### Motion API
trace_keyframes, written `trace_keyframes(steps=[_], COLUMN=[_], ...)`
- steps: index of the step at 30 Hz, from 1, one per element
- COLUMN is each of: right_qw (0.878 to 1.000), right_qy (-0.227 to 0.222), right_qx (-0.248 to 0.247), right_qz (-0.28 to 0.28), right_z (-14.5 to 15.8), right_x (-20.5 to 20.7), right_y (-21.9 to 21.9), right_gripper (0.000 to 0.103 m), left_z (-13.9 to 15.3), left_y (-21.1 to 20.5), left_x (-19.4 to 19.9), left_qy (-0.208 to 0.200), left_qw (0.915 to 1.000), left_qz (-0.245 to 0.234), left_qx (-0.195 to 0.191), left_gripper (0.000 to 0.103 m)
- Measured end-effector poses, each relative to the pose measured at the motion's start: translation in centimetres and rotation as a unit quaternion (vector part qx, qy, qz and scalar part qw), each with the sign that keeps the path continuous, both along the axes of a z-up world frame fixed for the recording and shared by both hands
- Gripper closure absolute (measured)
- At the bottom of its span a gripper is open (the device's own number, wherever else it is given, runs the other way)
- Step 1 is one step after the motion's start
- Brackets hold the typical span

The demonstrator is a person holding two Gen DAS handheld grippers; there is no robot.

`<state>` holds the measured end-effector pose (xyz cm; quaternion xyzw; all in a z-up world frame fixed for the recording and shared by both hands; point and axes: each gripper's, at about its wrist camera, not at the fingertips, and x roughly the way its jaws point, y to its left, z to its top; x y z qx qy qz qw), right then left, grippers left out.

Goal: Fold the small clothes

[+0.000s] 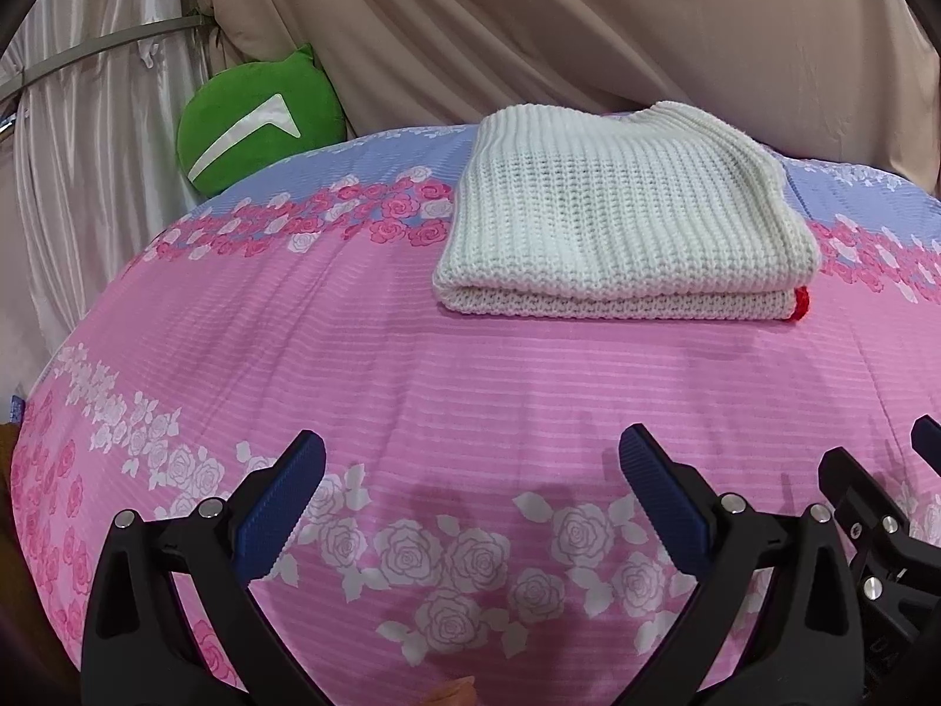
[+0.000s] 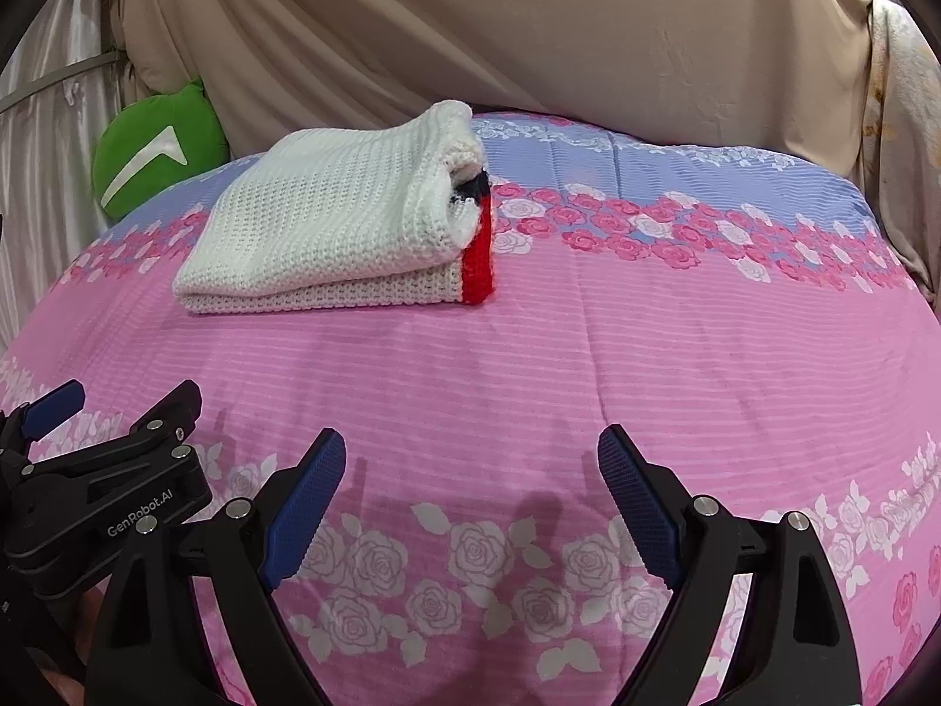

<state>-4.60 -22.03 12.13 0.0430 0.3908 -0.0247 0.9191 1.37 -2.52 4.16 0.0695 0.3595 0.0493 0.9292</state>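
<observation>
A white knitted sweater (image 1: 623,217) lies folded into a flat rectangle on the pink floral bed cover (image 1: 470,365); a red edge shows at its right end. In the right wrist view the sweater (image 2: 329,217) lies at the far left, with a red and dark band at its right end. My left gripper (image 1: 470,453) is open and empty, well short of the sweater, over bare cover. My right gripper (image 2: 470,450) is open and empty, nearer than the sweater and to its right. Each gripper shows at the edge of the other's view.
A green cushion (image 1: 259,117) leans against the pale curtains at the back left, and shows in the right wrist view (image 2: 156,153). Beige draped fabric (image 2: 500,29) hangs behind the bed. The cover (image 2: 647,323) stretches to the right of the sweater.
</observation>
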Motion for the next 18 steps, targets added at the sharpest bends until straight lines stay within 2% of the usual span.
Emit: trace_keyframes(steps=[6,18], right_qw=[1.0,1.0], right_qy=[0.006,0.005], right_qx=[0.0,0.003], right_qz=[0.001,-0.002], right_z=[-0.1,-0.1], right_x=[0.7,2.1], right_y=[0.1,0.6], right_gripper=[0.017,0.017], left_z=[0.0,0.1], left_y=[-0.6,0.1], left_x=[1.0,2.5], left_qy=[0.003,0.005], left_qw=[0.9999,1.0], left_qz=[-0.014,0.006], left_qx=[0.001,-0.005], left_gripper=[0.005,0.005])
